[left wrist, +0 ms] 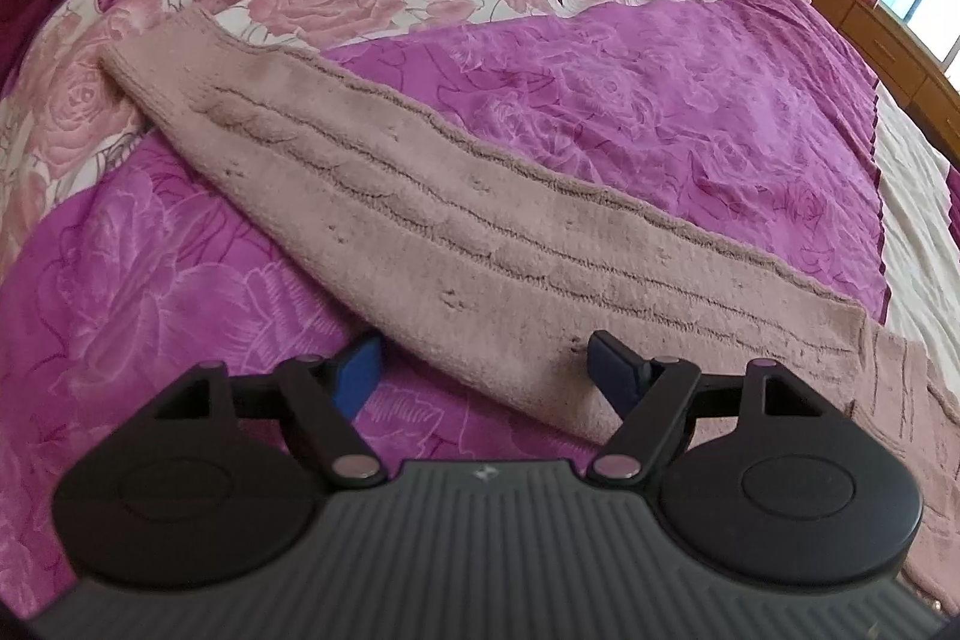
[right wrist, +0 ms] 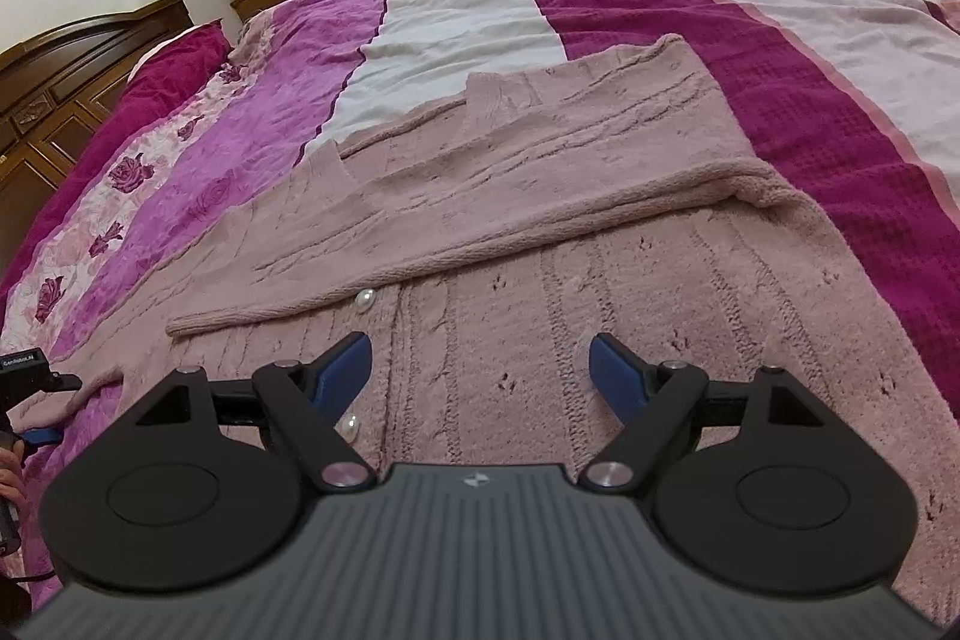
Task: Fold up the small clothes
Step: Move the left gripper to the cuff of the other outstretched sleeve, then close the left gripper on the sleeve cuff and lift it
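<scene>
A pale pink cable-knit cardigan (right wrist: 540, 232) lies spread on the floral bedspread (left wrist: 630, 100), buttons (right wrist: 364, 300) up, with one sleeve already folded across its body. The other sleeve (left wrist: 420, 196) stretches out flat over the purple roses, away from the body. The left gripper (left wrist: 483, 370) hangs just above the near edge of that sleeve, jaws spread and nothing between them, the cloth untouched by either blue pad. The right gripper (right wrist: 480, 376) hovers over the cardigan's front panel near the button band, jaws likewise wide apart and empty. It looks to me like the sleeve-folding stage, half done. I'd say the next move calls for the left gripper to dip and pinch the outstretched sleeve, then carry it over onto the body, with the right perhaps steadying the knit so it doesn't drag.
</scene>
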Demonstrator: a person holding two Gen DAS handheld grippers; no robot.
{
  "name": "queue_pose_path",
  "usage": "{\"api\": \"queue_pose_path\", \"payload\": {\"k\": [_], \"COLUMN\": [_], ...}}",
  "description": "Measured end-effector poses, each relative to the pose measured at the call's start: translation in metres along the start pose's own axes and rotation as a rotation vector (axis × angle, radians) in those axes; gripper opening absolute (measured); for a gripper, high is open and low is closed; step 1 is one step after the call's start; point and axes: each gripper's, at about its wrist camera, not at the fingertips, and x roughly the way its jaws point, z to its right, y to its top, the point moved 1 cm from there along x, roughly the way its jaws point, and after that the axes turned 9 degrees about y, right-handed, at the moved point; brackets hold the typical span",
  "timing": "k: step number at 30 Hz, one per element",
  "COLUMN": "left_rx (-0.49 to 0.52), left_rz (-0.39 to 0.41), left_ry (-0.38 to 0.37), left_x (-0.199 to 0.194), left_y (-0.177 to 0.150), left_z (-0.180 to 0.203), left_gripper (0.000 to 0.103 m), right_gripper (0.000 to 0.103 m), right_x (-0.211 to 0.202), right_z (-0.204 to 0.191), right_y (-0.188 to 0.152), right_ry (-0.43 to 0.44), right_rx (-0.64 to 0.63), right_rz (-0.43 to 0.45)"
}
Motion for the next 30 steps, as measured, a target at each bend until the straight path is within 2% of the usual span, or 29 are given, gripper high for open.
{"api": "queue_pose_path", "payload": {"k": [4, 11, 18, 19, 20, 21, 22, 23, 26, 30], "left_rx": [-0.015, -0.105, -0.022, -0.002, 0.026, 0.063, 0.1, 0.112, 0.088, 0.062], "left_rz": [0.017, 0.073, 0.131, 0.147, 0.166, 0.188, 0.209, 0.215, 0.235, 0.302], "left_ry": [-0.003, -0.048, -0.001, 0.006, 0.015, 0.023, 0.013, -0.013, -0.057, -0.125], "left_x": [0.003, 0.015, 0.026, 0.026, 0.026, 0.025, 0.025, 0.024, 0.017, -0.006], "left_y": [0.003, 0.015, 0.023, 0.023, 0.022, 0.02, 0.017, 0.015, 0.013, 0.015], "left_z": [-0.002, -0.014, 0.0, 0.002, 0.004, 0.007, 0.008, 0.007, 0.001, 0.001], "left_gripper": [0.076, 0.076, 0.075, 0.068, 0.052, 0.043, 0.025, 0.015, 0.01, 0.009], "right_gripper": [0.085, 0.085, 0.085, 0.085, 0.085, 0.085, 0.085, 0.085, 0.085, 0.085], "right_x": [0.004, 0.007, 0.009, 0.009, 0.009, 0.009, 0.009, 0.009, 0.009, 0.008], "right_z": [-0.001, -0.001, 0.001, 0.002, 0.002, 0.002, 0.002, 0.003, 0.006, 0.008], "right_y": [-0.002, -0.002, -0.003, -0.003, -0.003, -0.003, -0.004, -0.004, -0.004, -0.003], "right_ry": [-0.004, -0.005, -0.005, -0.005, -0.004, -0.005, -0.003, -0.001, 0.003, 0.01], "right_rx": [-0.006, -0.006, -0.007, -0.007, -0.006, -0.005, -0.002, 0.0, 0.004, 0.016], "right_rz": [-0.012, -0.015, -0.013, -0.012, -0.013, -0.013, -0.011, -0.01, -0.008, -0.002]}}
